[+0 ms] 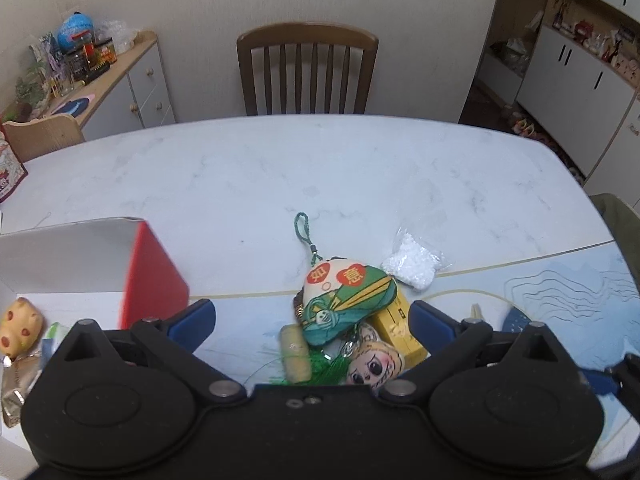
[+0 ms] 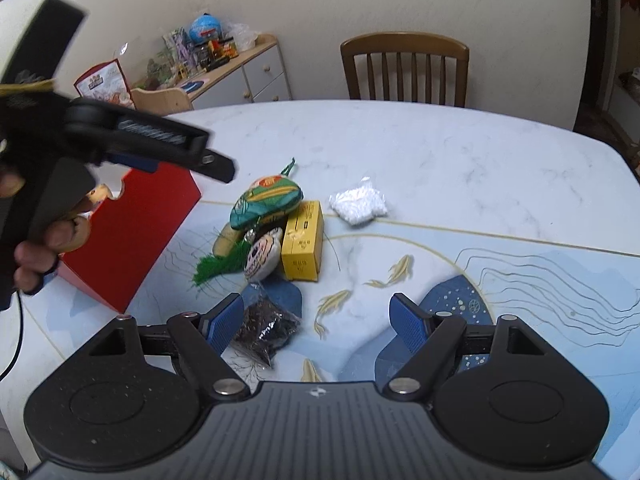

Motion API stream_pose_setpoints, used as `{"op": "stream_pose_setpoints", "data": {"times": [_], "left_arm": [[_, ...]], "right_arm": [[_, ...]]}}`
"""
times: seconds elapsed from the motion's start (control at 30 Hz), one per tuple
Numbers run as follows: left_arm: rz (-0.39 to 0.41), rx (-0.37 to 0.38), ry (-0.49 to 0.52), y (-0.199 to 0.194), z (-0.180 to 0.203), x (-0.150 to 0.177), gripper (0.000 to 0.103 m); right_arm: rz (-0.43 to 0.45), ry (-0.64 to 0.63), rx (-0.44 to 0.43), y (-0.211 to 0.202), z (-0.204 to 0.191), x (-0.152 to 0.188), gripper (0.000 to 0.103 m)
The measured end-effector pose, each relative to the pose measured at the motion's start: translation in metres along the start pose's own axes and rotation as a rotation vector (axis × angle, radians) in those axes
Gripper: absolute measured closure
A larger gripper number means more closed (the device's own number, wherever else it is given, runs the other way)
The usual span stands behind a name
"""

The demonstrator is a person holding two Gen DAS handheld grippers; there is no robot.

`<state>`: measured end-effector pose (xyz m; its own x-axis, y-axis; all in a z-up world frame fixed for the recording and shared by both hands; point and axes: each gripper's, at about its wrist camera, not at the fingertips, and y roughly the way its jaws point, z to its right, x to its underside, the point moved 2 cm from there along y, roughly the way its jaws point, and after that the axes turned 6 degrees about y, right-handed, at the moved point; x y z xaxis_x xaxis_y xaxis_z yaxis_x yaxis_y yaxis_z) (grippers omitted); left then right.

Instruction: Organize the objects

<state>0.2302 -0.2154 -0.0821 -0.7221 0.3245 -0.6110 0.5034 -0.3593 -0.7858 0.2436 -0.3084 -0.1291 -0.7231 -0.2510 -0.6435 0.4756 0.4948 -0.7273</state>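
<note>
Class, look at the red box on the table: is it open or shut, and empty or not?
Open and not empty: the red box shows its white inside, with a spotted toy lying in it.

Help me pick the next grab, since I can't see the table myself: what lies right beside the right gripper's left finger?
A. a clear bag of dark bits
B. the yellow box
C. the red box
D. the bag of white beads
A: in the right wrist view the clear bag of dark bits lies against the left pad of the open right gripper, while the yellow box sits farther off.
</note>
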Motion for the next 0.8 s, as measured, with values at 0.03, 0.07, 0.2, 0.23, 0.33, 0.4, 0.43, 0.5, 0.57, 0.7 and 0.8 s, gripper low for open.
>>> {"op": "stream_pose_setpoints", "data": {"times": [0.03, 0.07, 0.2, 0.23, 0.33, 0.4, 0.43, 0.5, 0.57, 0.7, 0.8], "left_arm": [[-0.01, -0.001, 0.001, 0.006, 0.003, -0.002, 0.001], [-0.019, -0.003, 0.0, 0.011, 0.005, -0.004, 0.001], [-0.041, -0.017, -0.005, 0.03, 0.012, -0.012, 0.001], [-0.046, -0.02, -0.005, 0.034, 0.013, -0.013, 0.001], [-0.066, -0.027, -0.009, 0.045, 0.015, -0.015, 0.001], [-0.081, -0.033, -0.009, 0.052, 0.016, -0.014, 0.001], [-0.087, -0.036, -0.01, 0.055, 0.017, -0.014, 0.001], [-0.104, -0.039, -0.01, 0.062, 0.018, -0.013, 0.001], [-0.113, -0.038, -0.017, 0.067, 0.019, -0.014, 0.001], [-0.128, -0.028, -0.047, 0.073, 0.013, -0.013, 0.001], [-0.145, 0.001, -0.095, 0.078, 0.007, -0.012, 0.001]], "right_arm": [[-0.005, -0.004, -0.005, 0.002, 0.001, 0.0, 0.023], [-0.009, -0.008, -0.011, 0.004, 0.001, 0.001, 0.023], [-0.029, -0.027, -0.043, 0.012, 0.0, 0.003, 0.023], [-0.035, -0.033, -0.052, 0.015, -0.002, 0.004, 0.023], [-0.06, -0.061, -0.073, 0.024, -0.007, 0.008, 0.023], [-0.073, -0.082, -0.085, 0.031, -0.011, 0.011, 0.023], [-0.079, -0.092, -0.092, 0.034, -0.013, 0.012, 0.023], [-0.091, -0.11, -0.105, 0.04, -0.018, 0.013, 0.023], [-0.101, -0.126, -0.12, 0.046, -0.023, 0.014, 0.023], [-0.117, -0.154, -0.142, 0.056, -0.029, 0.016, 0.023], [-0.126, -0.172, -0.148, 0.063, -0.032, 0.017, 0.023]]}}
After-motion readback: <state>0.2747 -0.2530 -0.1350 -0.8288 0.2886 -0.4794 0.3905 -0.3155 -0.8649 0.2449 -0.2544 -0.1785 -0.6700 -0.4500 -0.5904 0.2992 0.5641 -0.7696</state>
